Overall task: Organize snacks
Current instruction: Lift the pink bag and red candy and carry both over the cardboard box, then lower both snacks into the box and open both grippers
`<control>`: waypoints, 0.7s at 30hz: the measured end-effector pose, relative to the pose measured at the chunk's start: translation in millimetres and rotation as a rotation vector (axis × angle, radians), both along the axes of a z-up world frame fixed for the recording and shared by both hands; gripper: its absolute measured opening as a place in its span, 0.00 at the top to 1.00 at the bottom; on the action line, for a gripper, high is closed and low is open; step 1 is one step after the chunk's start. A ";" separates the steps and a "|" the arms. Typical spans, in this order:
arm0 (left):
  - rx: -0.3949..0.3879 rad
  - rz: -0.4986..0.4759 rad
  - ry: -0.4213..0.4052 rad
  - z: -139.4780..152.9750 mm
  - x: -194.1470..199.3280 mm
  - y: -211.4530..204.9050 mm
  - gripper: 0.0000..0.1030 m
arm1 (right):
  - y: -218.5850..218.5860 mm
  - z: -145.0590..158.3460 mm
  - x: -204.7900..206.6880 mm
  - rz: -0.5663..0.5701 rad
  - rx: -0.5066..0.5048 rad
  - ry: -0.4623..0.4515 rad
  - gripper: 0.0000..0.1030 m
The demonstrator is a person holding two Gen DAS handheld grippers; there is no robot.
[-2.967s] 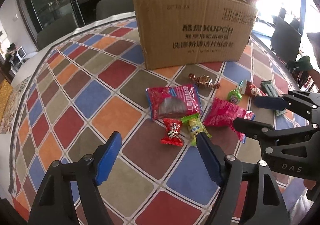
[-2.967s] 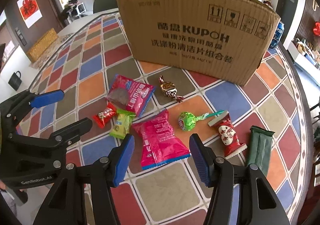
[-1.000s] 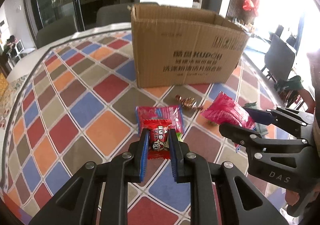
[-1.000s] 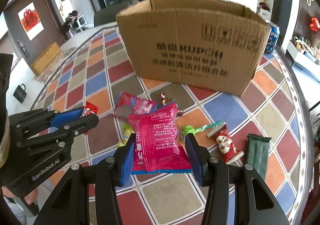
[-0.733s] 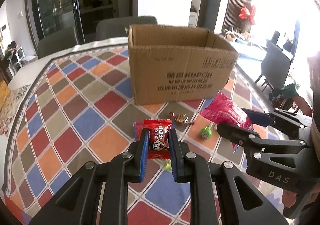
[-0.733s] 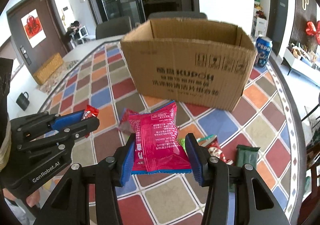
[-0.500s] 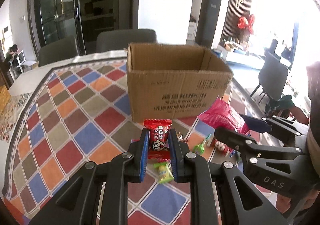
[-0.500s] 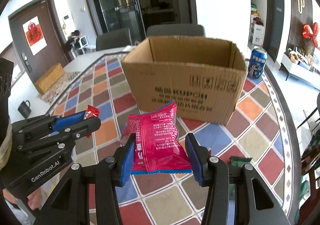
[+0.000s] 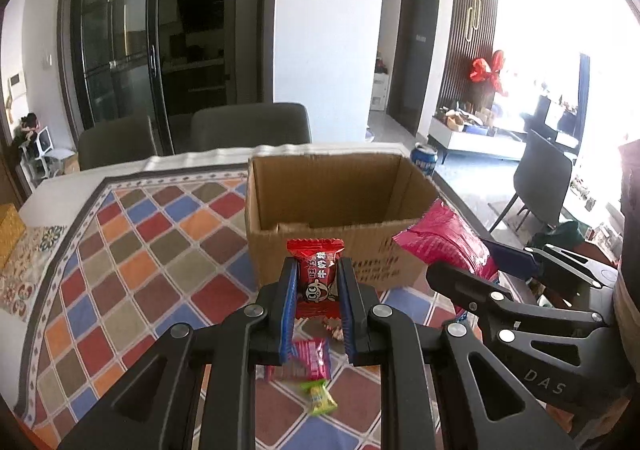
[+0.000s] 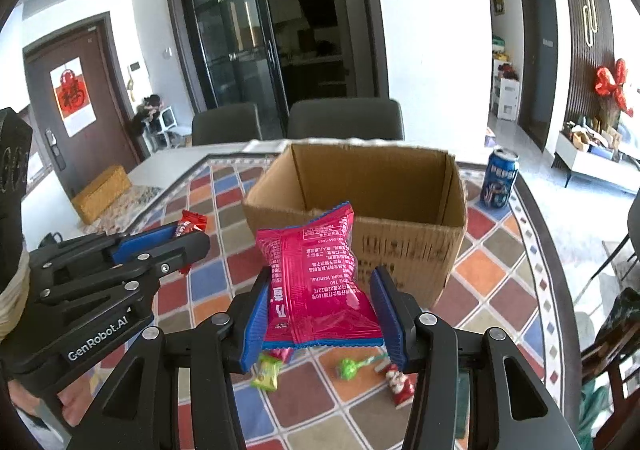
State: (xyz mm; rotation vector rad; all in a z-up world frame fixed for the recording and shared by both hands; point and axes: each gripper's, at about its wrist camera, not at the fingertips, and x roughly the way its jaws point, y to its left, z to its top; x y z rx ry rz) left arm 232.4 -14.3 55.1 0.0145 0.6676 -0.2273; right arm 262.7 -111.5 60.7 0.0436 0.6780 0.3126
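Left gripper (image 9: pixel 316 304) is pinching a small red candy (image 9: pixel 316 276), and right gripper (image 10: pixel 322 314) is clamping a pink snack bag (image 10: pixel 316 282). Both have risen since three seconds ago, when they were spread above the tablecloth (image 9: pixel 132 274). Each is hovering level before the open cardboard box (image 10: pixel 372 190).

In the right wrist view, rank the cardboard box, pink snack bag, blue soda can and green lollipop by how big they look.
1. cardboard box
2. pink snack bag, though it is much nearer the camera
3. blue soda can
4. green lollipop
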 end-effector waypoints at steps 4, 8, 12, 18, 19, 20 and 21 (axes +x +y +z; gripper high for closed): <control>-0.003 -0.003 -0.016 8.9 8.3 -2.2 0.80 | -3.0 10.4 5.9 -0.009 0.009 -0.024 0.52; -0.003 -0.005 -0.026 16.0 19.1 -4.3 0.80 | -6.2 17.8 14.9 -0.021 0.015 -0.042 0.52; 0.001 -0.006 -0.034 20.9 32.0 -5.4 0.80 | -10.4 22.7 26.8 -0.031 0.015 -0.053 0.52; -0.005 -0.004 -0.017 20.6 56.2 -6.8 0.80 | -15.5 27.6 45.8 -0.049 0.013 -0.059 0.52; -0.004 -0.002 -0.015 20.1 59.0 -7.1 0.80 | -16.3 28.3 49.5 -0.051 0.010 -0.059 0.52; -0.002 -0.002 -0.013 19.4 62.3 -7.2 0.80 | -17.3 28.7 54.2 -0.056 0.008 -0.058 0.52; 0.001 -0.001 -0.011 18.3 66.4 -7.5 0.80 | -17.7 28.7 56.3 -0.057 0.008 -0.059 0.52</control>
